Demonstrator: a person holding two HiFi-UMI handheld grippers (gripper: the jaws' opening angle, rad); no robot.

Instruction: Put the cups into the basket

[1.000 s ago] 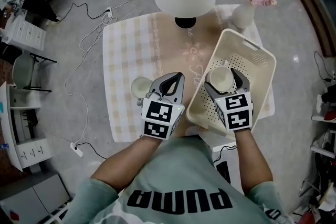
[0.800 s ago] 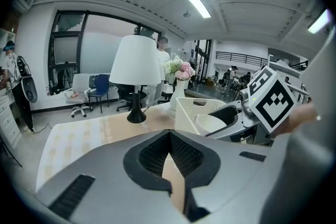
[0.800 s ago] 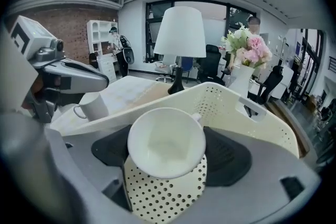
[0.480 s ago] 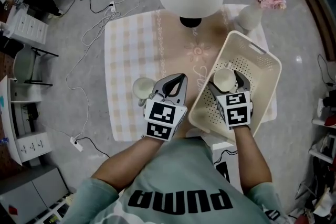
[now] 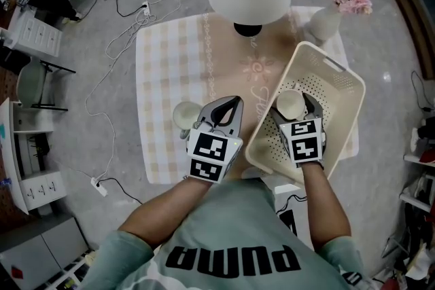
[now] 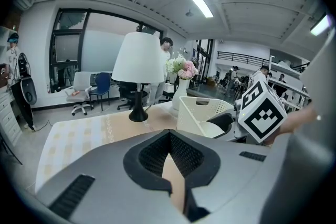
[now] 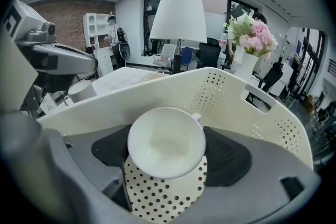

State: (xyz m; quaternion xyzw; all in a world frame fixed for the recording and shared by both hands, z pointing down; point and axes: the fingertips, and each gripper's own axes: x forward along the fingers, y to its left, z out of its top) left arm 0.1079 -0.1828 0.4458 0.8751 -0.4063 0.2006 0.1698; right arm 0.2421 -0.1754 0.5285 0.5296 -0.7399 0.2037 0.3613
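1 white cup (image 7: 166,141) in right hand-held gripper (image 5: 293,104), low inside basket (image 7: 239,96).

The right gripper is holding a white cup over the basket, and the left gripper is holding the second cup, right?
Not quite. The left gripper view shows the left gripper empty; the second cup sits on the table beside it. The right gripper does hold a white cup over the basket.

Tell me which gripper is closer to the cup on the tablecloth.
Left. The left gripper is just right of the tablecloth cup; the right gripper is farther right, holding a second cup inside the basket.
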